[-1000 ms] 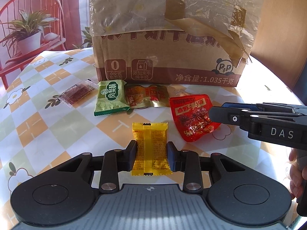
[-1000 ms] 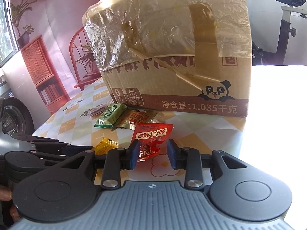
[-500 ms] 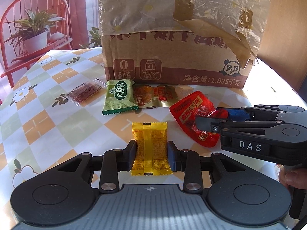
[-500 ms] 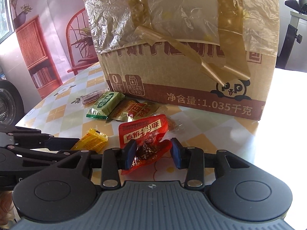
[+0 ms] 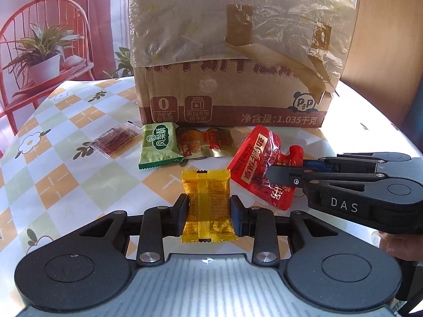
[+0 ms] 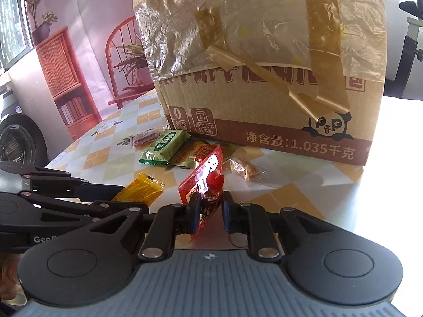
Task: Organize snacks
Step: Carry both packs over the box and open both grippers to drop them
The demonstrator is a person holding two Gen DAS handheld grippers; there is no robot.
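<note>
Nearest in the left wrist view, left gripper (image 5: 208,215) clamped on yellow snack packet (image 5: 207,207), one finger pressed against each long edge, packet flat between them above the checkered tablecloth (image 5: 53,185). Just to the right, right gripper (image 6: 210,212) pinching red snack pouch (image 6: 203,185), pouch squeezed edge-on and tilted upright between the fingers, upper corner leaning toward the box; from the left wrist view, same red pouch (image 5: 261,166) raised off the cloth and angled. Just beyond the pouch, small clear-wrapped brown snack (image 6: 244,170) lying on the cloth. Farther back, in a row close along the box front: gold-and-orange packet (image 5: 205,142), green packet (image 5: 160,145) overlapping its left end, clear packet with dark red contents (image 5: 113,140) a little apart to the left. Behind everything, large cardboard box (image 5: 232,52) wrapped in plastic film and brown tape, standing on the table.
</note>
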